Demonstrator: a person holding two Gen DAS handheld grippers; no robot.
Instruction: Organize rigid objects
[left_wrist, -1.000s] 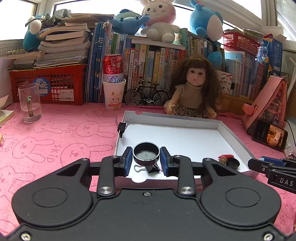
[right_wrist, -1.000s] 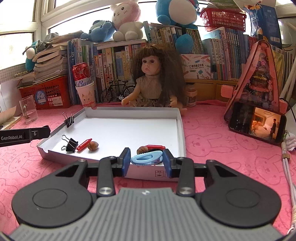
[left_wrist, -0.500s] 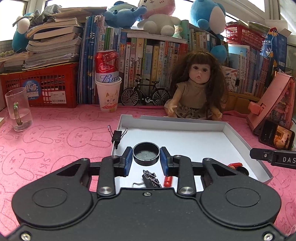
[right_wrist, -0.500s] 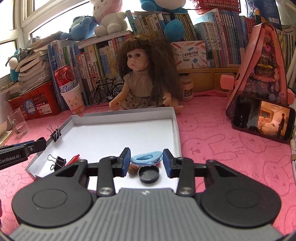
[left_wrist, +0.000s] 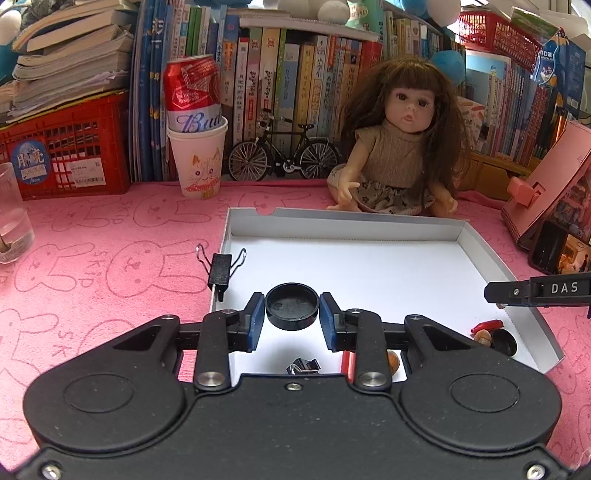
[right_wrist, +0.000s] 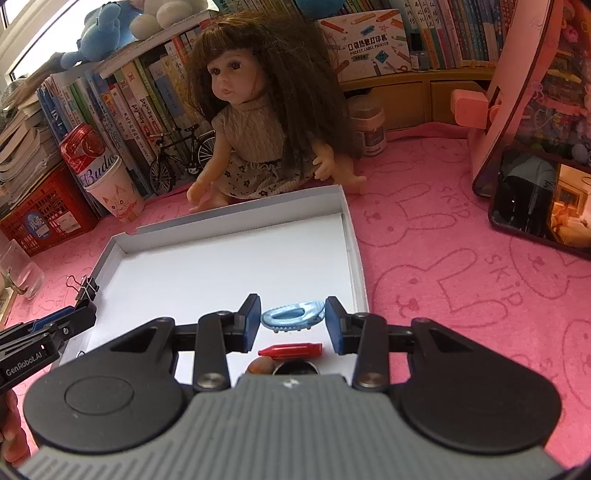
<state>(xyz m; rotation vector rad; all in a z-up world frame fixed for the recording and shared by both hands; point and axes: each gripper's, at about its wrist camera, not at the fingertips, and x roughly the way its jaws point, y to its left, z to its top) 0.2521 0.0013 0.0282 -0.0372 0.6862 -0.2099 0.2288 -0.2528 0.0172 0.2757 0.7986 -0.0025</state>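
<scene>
My left gripper (left_wrist: 291, 314) is shut on a black round cap (left_wrist: 291, 311) and holds it over the near left part of the white tray (left_wrist: 343, 221). My right gripper (right_wrist: 292, 319) is shut on a light blue hair clip (right_wrist: 293, 316) over the tray's near right corner (right_wrist: 354, 258). Below the left gripper lie a black binder clip (left_wrist: 303, 365), a red crayon (left_wrist: 347, 363) and a brown nut (left_wrist: 393, 362). Below the right gripper lie a red crayon (right_wrist: 290, 350), a nut (right_wrist: 260, 366) and a black cap (right_wrist: 295, 368).
A binder clip (left_wrist: 220, 268) is clamped on the tray's left wall. A doll (left_wrist: 399, 147) sits behind the tray. A paper cup with a can (left_wrist: 197, 147), a toy bicycle (left_wrist: 282, 155), a glass (left_wrist: 11, 218) and a phone on a pink stand (right_wrist: 539, 199) stand around.
Both grippers have moved forward and lower over the tray, still holding their objects. The right wrist view has tilted down toward the tray's near right corner.
</scene>
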